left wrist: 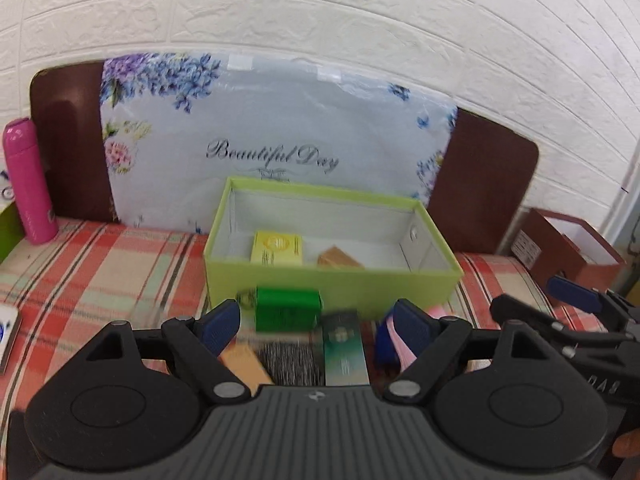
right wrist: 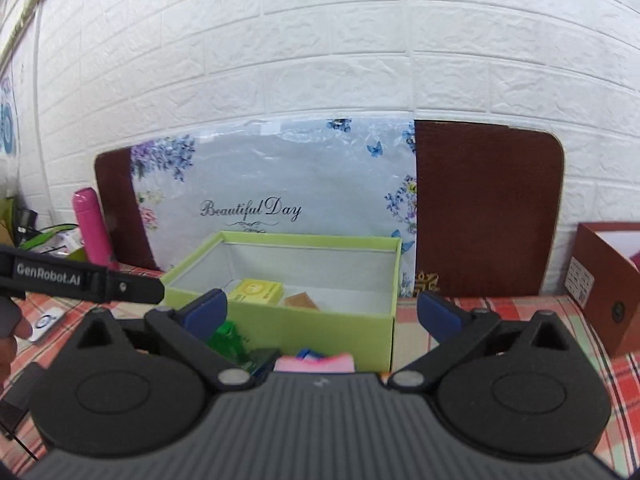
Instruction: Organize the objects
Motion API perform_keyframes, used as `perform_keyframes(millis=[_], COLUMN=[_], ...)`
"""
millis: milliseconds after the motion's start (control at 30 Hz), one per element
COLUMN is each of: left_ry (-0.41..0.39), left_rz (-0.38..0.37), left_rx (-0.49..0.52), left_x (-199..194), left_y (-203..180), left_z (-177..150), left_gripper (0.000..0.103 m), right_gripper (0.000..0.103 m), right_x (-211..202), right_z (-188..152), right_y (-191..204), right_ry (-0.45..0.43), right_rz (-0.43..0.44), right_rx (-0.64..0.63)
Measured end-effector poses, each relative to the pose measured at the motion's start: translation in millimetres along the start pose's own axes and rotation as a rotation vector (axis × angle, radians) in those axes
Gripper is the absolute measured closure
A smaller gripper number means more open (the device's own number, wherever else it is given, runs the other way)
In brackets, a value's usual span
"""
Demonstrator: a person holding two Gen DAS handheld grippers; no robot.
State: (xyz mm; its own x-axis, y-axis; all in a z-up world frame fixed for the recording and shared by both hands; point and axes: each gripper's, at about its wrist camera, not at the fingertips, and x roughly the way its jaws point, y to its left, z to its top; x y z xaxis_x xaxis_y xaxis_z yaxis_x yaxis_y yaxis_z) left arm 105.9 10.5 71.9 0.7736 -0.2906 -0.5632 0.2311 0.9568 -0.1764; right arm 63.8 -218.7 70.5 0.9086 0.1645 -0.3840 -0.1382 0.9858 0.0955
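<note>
Both the left gripper (left wrist: 318, 322) and the right gripper (right wrist: 322, 314) are hanging with fingers apart, empty, above the small boxes (left wrist: 288, 308) waiting at lower centre, just before the green box (left wrist: 332, 284), which is already holding a yellow packet (left wrist: 277, 248).

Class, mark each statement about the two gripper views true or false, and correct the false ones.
1. The green box holds a yellow packet. True.
2. The left gripper grips the pink bottle. False: its jaws are open and the bottle stands apart, far left by the headboard.
3. The green box is closed with a lid. False: it is open on top.
4. A small dark green box lies in front of the green box. True.
5. The right gripper has open jaws. True.
</note>
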Motion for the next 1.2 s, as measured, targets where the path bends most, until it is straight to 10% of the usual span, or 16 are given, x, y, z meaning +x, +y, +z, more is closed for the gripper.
perform_keyframes(millis=[433,767,1200], left_ry=[0.190,0.240,0.215], left_rz=[-0.024,-0.041,0.089], left_rx=[0.049,0.069,0.016], left_x=[-24.4,-3.0,-1.6], left_y=[12.6,3.2,12.2], left_z=[-118.0,-138.1,-139.5], left_gripper=[0.016,0.016,0.034], right_gripper=[0.000,0.049,0.069], right_x=[-70.5,-68.7,-59.1], right_z=[-107.7,-144.0,-151.0], right_y=[4.2,17.8,30.0], right_ry=[0.160,0.280,0.303], right_rz=[0.034,0.090,0.140], right_rx=[-0.058,-0.050,-0.091])
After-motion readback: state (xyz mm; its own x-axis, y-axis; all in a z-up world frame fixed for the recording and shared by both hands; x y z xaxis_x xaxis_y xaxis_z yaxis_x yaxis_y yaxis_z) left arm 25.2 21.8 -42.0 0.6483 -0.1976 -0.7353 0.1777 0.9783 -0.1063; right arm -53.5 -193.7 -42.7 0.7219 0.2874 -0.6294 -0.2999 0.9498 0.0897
